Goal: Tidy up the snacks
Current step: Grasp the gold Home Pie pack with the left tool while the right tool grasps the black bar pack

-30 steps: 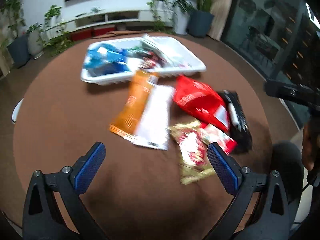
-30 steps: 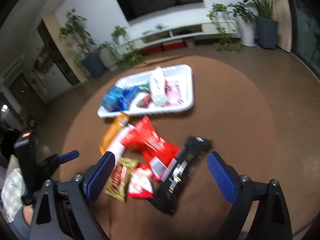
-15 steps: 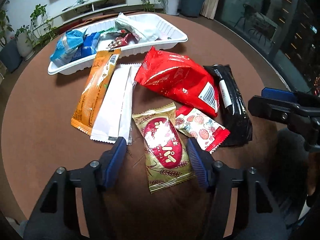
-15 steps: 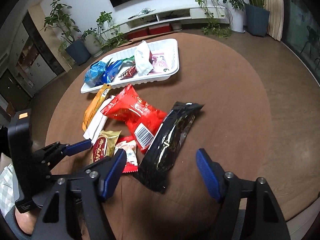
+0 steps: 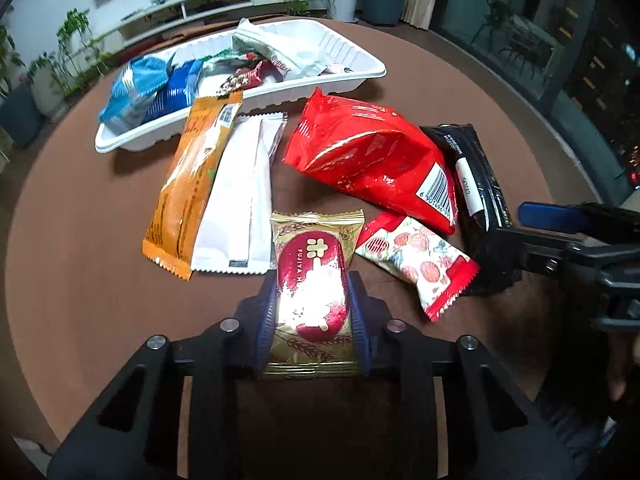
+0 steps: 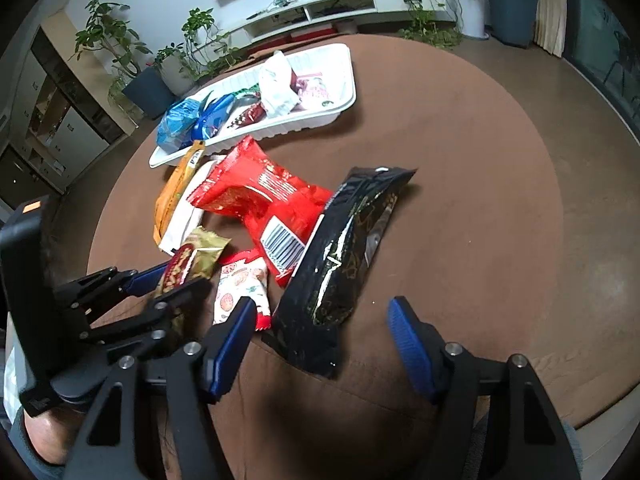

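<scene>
My left gripper [image 5: 312, 306] has its jaws closing, and both blue pads press the sides of a gold-and-red snack packet [image 5: 314, 256] lying flat on the round brown table [image 5: 80, 280]. In the right wrist view the left gripper [image 6: 160, 280] shows at the left on the gold-and-red packet [image 6: 200, 254]. My right gripper [image 6: 320, 312] straddles the near end of a long black pack [image 6: 344, 248]; its jaws are closing but the pads stand apart from the pack. A white tray [image 5: 360, 76] at the back holds several snacks.
Loose on the table lie a red bag [image 5: 368, 160], an orange pack [image 5: 188, 184], a white pack [image 5: 240, 200] and a small red-and-white packet [image 5: 416, 256]. The right gripper [image 5: 552, 216] enters the left wrist view at right. Potted plants [image 6: 104, 40] and a low cabinet [image 6: 316, 4] stand beyond.
The left gripper came down over the gold-and-red packet and its jaws narrowed onto it. The right gripper sank toward the black pack and its jaws narrowed somewhat.
</scene>
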The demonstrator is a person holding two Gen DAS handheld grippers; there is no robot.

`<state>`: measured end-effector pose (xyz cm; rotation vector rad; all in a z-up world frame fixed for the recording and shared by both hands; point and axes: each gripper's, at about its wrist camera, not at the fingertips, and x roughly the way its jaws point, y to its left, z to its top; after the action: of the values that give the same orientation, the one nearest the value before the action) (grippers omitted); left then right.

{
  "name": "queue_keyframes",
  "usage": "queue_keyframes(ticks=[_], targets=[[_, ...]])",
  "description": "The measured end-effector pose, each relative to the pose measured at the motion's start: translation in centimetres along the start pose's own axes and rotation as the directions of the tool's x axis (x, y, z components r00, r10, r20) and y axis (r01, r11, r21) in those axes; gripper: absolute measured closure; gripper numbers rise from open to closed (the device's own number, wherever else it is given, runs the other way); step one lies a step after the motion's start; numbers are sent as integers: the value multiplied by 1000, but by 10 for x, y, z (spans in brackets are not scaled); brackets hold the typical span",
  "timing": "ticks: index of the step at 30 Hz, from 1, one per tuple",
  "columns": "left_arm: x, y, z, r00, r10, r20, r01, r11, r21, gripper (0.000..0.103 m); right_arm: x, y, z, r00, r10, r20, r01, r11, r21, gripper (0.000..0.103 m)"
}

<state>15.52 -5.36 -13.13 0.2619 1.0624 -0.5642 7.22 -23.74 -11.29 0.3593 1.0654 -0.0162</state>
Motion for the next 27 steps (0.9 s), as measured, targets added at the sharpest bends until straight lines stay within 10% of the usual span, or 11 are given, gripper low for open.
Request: queue_keyframes(ticks=[18, 27], targets=[[-28, 28, -49, 999, 39, -5, -39, 999, 15, 73, 25, 12, 17, 995, -83, -49, 80, 996, -46, 34], [-29, 30, -48, 999, 41, 4, -41, 999, 6, 73, 27, 21, 12, 978, -198, -63, 184, 966, -181, 60]])
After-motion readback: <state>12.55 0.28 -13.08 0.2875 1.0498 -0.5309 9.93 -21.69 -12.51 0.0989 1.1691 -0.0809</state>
